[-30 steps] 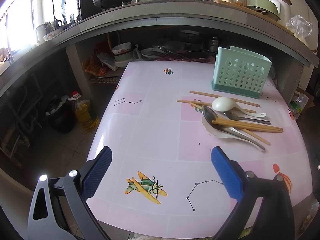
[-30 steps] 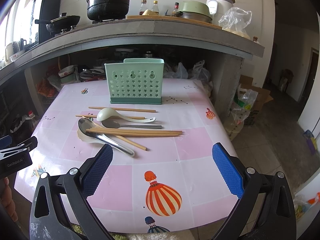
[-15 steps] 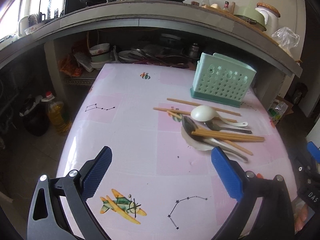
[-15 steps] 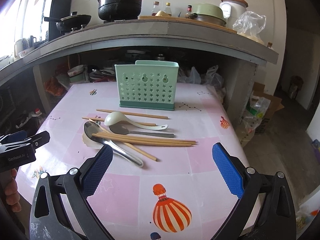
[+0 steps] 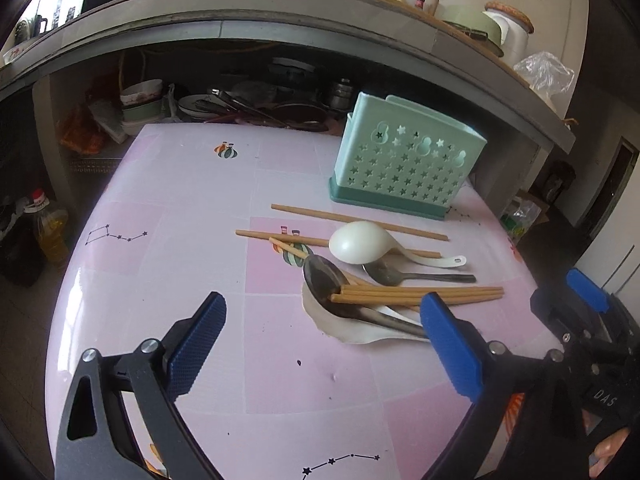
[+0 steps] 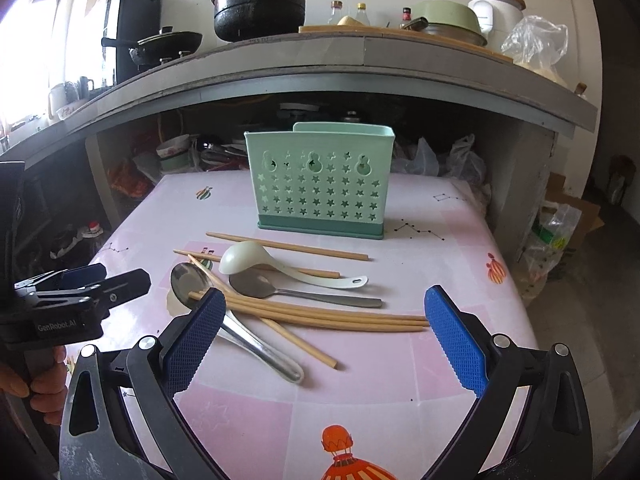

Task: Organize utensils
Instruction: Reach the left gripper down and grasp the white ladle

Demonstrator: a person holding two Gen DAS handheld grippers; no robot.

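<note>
We're closing on the pile now, and from the left we have the left gripper (image 5: 320, 344), fingers wide with nothing between them, though its jaws have just been closing a little. Just beyond it and off to the right lies the big steel spoon (image 5: 340, 292) on a white ceramic spoon (image 5: 352, 330), handles running near and right. Next, the bundle of three chopsticks (image 6: 320, 314) lies crosswise, long axis left to right, one end resting in the steel spoon's bowl. Our right gripper (image 6: 320, 350) hovers directly over the near side of that bundle, fingers spread wide and empty, so we judge it the nearer hand for the chopsticks. Far behind stands the green star-punched holder (image 6: 318, 184), upright and well apart from the pile.
</note>
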